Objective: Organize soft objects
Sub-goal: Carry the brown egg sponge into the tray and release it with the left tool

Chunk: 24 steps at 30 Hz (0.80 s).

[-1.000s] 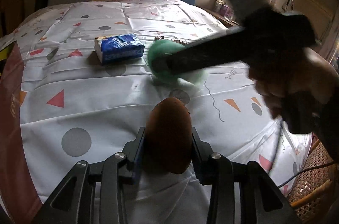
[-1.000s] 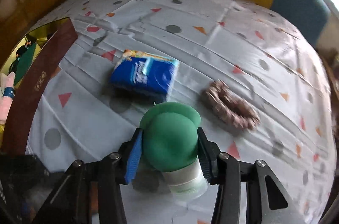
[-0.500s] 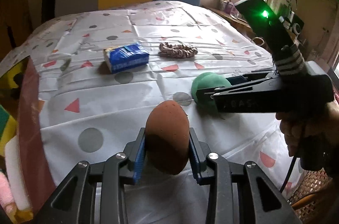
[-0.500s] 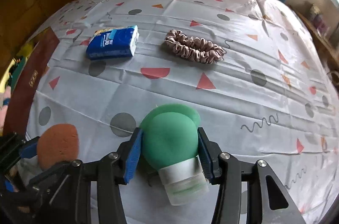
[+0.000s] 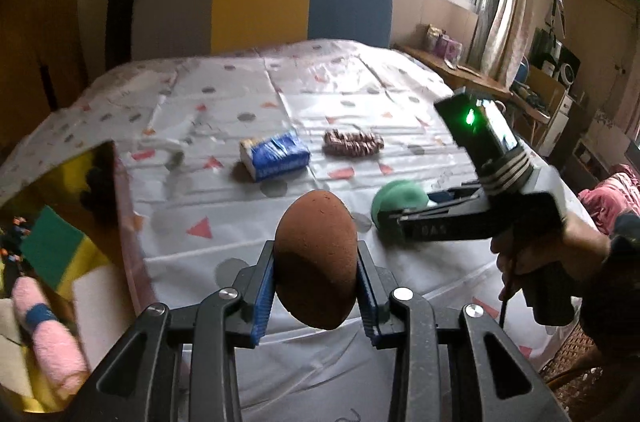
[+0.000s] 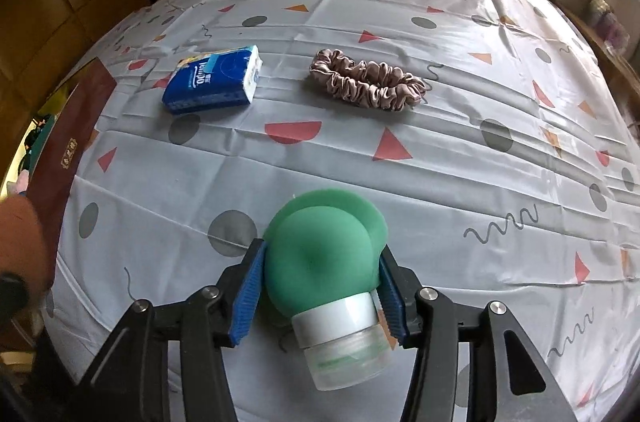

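Left wrist view: the left gripper (image 5: pixel 316 286) is clamped on a brown egg-shaped sponge (image 5: pixel 315 258) beside the open yellow-lined storage box (image 5: pixel 116 190) (already holding soft items). The right gripper (image 6: pixel 320 286) squeezes a green soft silicone bottle with a white cap (image 6: pixel 324 262); a loosened grip on the way to that box could drop either

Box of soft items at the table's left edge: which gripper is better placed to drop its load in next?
Left, probably. The left gripper holds the brown sponge close beside the open box. The right gripper, clamped on the green squeeze bottle, sits farther right over the tablecloth.
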Each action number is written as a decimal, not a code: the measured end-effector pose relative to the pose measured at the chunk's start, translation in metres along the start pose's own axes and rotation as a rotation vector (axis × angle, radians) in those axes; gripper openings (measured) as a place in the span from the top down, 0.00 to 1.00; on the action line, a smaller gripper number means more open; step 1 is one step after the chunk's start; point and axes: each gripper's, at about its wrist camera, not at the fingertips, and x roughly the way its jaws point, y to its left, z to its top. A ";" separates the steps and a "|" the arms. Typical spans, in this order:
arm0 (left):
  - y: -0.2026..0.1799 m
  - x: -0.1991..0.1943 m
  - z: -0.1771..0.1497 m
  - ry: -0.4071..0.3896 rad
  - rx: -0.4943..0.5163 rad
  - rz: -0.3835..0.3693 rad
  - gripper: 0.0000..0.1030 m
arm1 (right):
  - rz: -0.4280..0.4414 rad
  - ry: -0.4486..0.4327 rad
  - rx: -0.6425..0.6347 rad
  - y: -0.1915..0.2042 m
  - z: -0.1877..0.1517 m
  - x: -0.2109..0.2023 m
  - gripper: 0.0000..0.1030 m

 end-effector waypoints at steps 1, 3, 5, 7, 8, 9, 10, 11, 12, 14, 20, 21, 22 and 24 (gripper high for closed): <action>0.001 -0.004 0.001 -0.006 -0.003 0.005 0.65 | -0.004 -0.001 -0.005 0.001 0.000 0.000 0.48; 0.004 -0.013 0.004 -0.020 -0.006 0.018 0.65 | -0.020 -0.005 -0.023 0.004 -0.001 0.000 0.48; 0.010 -0.022 0.006 -0.032 -0.017 0.026 0.65 | -0.032 -0.009 -0.040 0.006 -0.001 0.000 0.49; 0.016 -0.029 0.008 -0.040 -0.031 0.036 0.65 | -0.039 -0.012 -0.050 0.007 -0.002 0.000 0.49; 0.019 -0.033 0.008 -0.043 -0.037 0.040 0.65 | -0.040 -0.012 -0.049 0.007 -0.001 0.000 0.48; 0.023 -0.036 0.009 -0.047 -0.046 0.046 0.65 | -0.039 -0.011 -0.045 0.006 -0.001 0.000 0.48; 0.026 -0.038 0.009 -0.049 -0.053 0.051 0.65 | -0.037 -0.010 -0.043 0.006 -0.001 0.001 0.48; 0.029 -0.041 0.010 -0.052 -0.059 0.058 0.65 | -0.035 -0.009 -0.039 0.006 -0.001 0.000 0.48; 0.033 -0.044 0.010 -0.056 -0.065 0.064 0.65 | -0.037 -0.010 -0.040 0.006 -0.001 0.000 0.48; 0.039 -0.048 0.009 -0.059 -0.075 0.076 0.65 | -0.045 -0.011 -0.048 0.008 0.000 0.001 0.48; 0.063 -0.057 0.006 -0.050 -0.127 0.090 0.65 | -0.059 -0.017 -0.074 0.012 0.000 0.002 0.49; 0.067 -0.058 0.005 -0.048 -0.138 0.091 0.65 | -0.061 -0.018 -0.078 0.012 0.000 0.002 0.49; 0.072 -0.060 0.004 -0.047 -0.147 0.092 0.65 | -0.063 -0.019 -0.081 0.012 -0.001 0.002 0.49; 0.085 -0.066 0.000 -0.047 -0.180 0.093 0.65 | -0.068 -0.022 -0.088 0.013 -0.001 0.002 0.49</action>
